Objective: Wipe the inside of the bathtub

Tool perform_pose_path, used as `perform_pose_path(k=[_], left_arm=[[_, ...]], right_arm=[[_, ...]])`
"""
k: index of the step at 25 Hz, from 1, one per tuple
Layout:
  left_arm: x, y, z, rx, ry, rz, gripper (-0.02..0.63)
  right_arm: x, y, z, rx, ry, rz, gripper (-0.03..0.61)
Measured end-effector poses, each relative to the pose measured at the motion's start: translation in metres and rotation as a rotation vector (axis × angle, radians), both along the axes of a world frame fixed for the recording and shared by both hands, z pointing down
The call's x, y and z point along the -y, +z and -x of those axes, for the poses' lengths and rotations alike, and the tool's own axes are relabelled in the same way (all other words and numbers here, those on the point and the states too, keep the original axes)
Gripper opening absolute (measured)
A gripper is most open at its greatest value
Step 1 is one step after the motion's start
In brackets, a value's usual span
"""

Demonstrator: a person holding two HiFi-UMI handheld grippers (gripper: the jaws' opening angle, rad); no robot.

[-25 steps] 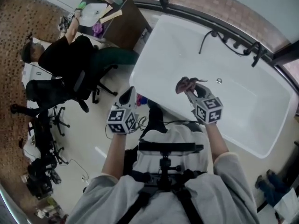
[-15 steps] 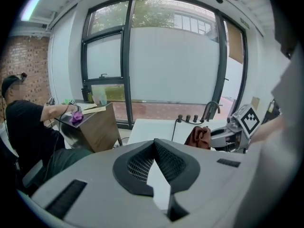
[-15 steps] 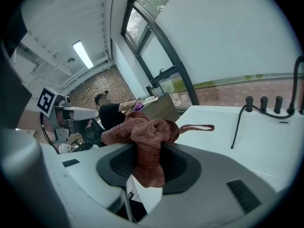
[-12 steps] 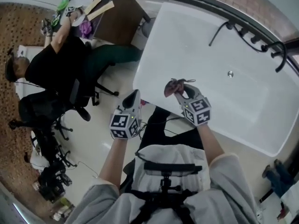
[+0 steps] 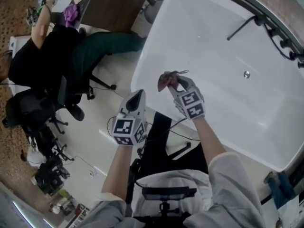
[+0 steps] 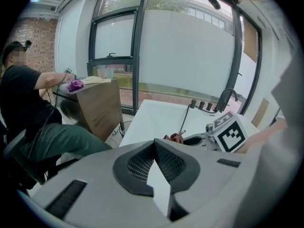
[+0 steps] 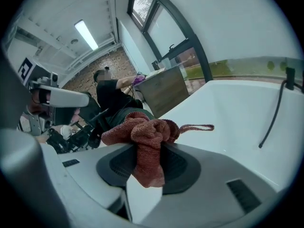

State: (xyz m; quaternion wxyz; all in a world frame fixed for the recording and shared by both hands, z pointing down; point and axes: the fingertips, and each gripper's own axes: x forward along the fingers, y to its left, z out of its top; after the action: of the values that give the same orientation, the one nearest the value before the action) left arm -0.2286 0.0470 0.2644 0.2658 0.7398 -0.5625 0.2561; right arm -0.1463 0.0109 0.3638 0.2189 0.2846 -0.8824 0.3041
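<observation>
Brick wall [image 6: 43,39], tall windows [image 6: 183,51]

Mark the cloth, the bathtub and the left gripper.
red cloth [image 7: 148,146]: right gripper view, on the bunched middle clamped between the jaws.
bathtub [image 5: 213,42]: head view, on the bare white inner surface.
left gripper [image 5: 138,94]: head view, at the tips of its closed jaws.
</observation>
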Motion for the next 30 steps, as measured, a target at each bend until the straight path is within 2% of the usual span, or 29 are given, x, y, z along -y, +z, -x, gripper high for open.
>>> perform_pose_path(k=[4,10,20,27,30], left_arm=[[0.010,0.035,0.014,-0.008,-0.036,0.012,0.008],[0.030,0.081,0.024,-0.004,-0.029,0.034,0.008],[0.062,0.136,0.034,-0.019,-0.005,0.071,0.008],[0.083,0.151,0.045,-0.034,-0.011,0.073,0.008],[0.084,0.156,0.039,-0.046,-0.016,0.067,0.008]], right_arm=[[0.018,0.044,0.029,-0.045,-0.029,-0.027,0.141],[0.043,0.097,0.069,-0.054,-0.088,-0.047,0.141],[0.057,0.139,0.117,-0.047,-0.191,-0.090,0.141],[0.087,0.142,0.124,-0.063,-0.216,-0.115,0.135],[0.117,0.145,0.109,-0.083,-0.162,-0.141,0.135]])
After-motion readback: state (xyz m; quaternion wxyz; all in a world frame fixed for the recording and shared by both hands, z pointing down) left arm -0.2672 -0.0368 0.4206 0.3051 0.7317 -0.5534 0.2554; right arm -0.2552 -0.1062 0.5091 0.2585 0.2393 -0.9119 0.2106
